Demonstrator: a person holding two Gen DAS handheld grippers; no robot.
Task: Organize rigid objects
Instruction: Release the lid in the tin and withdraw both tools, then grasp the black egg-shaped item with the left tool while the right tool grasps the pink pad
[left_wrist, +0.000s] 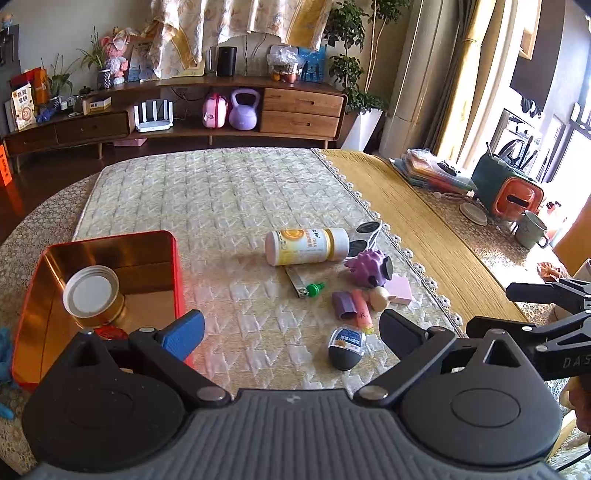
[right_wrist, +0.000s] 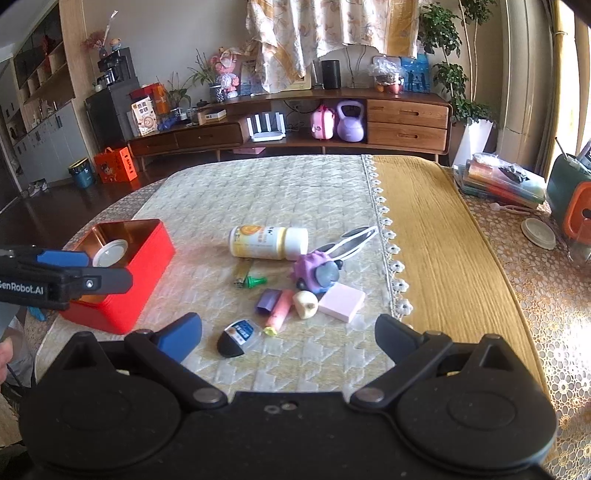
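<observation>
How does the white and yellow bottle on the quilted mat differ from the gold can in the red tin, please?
The bottle lies on its side on the open mat, while the gold can sits inside the red tin, tilted so its white lid faces the camera. The bottle is long and slim with a yellow label; the can is short, wide and metallic gold. Both are cylindrical, and neither is touched by a gripper.

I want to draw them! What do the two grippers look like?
Both are mostly black. The left gripper and right gripper each have one blue finger pad and one black one, angled black arms with silver rivets, and two round black discs behind. White "GenRobot.AI" lettering marks the left one's side.
</observation>
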